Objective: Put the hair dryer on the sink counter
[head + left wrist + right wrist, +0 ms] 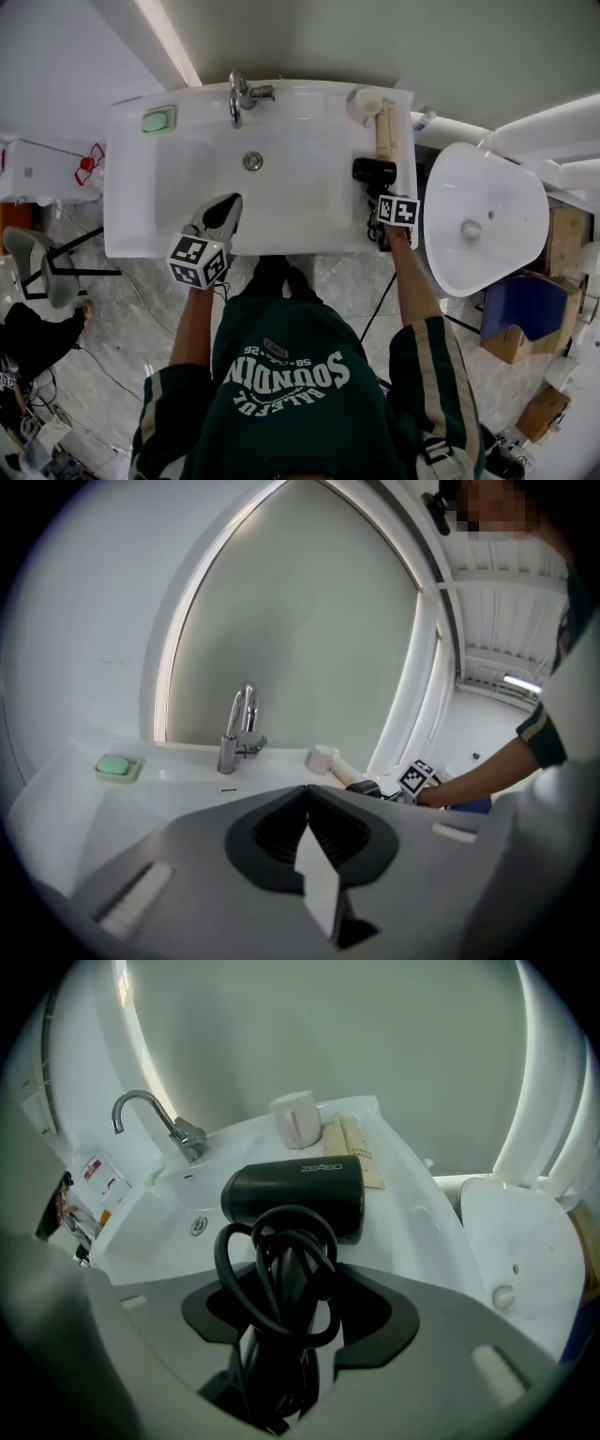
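Note:
The black hair dryer (373,171) (295,1199) is over the right strip of the white sink counter (131,187), barrel lying sideways. Its black cord is coiled round the handle. My right gripper (380,193) (291,1283) is shut on that handle and cord from the near side. I cannot tell whether the dryer touches the counter. My left gripper (228,204) (307,797) hangs over the basin's front left, shut and holding nothing. From the left gripper view the dryer (364,787) shows small, beside the right hand.
A chrome faucet (239,97) (159,1115) stands at the back centre, green soap (158,120) (117,766) at back left. A white cup (362,101) (295,1119) and a beige box (384,131) lie just behind the dryer. A white toilet (478,225) is on the right.

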`<state>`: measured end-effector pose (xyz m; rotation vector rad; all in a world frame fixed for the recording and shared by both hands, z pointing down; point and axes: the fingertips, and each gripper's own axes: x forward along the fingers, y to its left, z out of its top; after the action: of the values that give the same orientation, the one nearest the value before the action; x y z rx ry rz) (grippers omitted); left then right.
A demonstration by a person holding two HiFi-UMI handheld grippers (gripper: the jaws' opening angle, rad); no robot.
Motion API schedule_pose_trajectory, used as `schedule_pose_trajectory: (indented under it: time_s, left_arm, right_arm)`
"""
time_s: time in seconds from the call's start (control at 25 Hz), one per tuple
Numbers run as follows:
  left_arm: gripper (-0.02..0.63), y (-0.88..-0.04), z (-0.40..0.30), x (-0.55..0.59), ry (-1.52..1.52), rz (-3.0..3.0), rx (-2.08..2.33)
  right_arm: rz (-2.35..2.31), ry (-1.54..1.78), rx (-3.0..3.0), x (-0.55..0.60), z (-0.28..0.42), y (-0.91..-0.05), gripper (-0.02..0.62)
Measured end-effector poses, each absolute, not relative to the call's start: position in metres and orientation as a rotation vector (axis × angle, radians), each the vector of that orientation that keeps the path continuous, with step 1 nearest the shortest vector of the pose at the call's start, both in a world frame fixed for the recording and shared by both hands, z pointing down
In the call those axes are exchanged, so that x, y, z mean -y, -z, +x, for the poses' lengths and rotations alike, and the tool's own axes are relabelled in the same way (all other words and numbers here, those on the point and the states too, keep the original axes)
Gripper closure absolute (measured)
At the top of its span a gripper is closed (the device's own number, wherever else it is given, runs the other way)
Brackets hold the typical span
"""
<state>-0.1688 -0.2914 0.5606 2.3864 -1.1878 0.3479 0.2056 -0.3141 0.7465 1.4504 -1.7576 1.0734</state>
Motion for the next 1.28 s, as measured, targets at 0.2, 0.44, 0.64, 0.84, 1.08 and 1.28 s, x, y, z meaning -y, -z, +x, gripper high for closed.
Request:
schedule_pose_trajectory:
  time_s: [0.2,0.44,0.64,0.84,1.08,1.28]
  left_arm:
    - [0.554,-0.562,-0.169,0.3,-0.326,2.395,1.156]
    - [0.554,-0.562,-0.174,0.318,-0.317,2.417,1.103]
    - [0.554,-0.559,-0.176,0.331,-0.304,2.447,1.063]
    - [0.554,-0.556,-0.184,0.341,-0.299,2.467,1.043]
    - [0.554,-0.552,-0.192,0.351,-0.278,2.468,1.059]
    - [0.554,-0.544,-0.193,0.359,-0.268,2.467,1.092]
  right_arm:
    - [1.509,-1.04,1.689,0.31,0.21,-0.739,0.36]
    - [1.615,-0.973,1.697,0.307,0.204,-0.708,0.36]
    - [1.735,-0.887,1.783,0.314,0.189,-0.674,0.362]
    - [1.728,-0.824,1.919,0.328,0.144,-0.642,0.408]
    - [1.702,-0.759,2.065,0.345,0.093,-0.606,0.591]
    - [1.672,-0.688,2.198,0.365,0.061,-0.57,0.591]
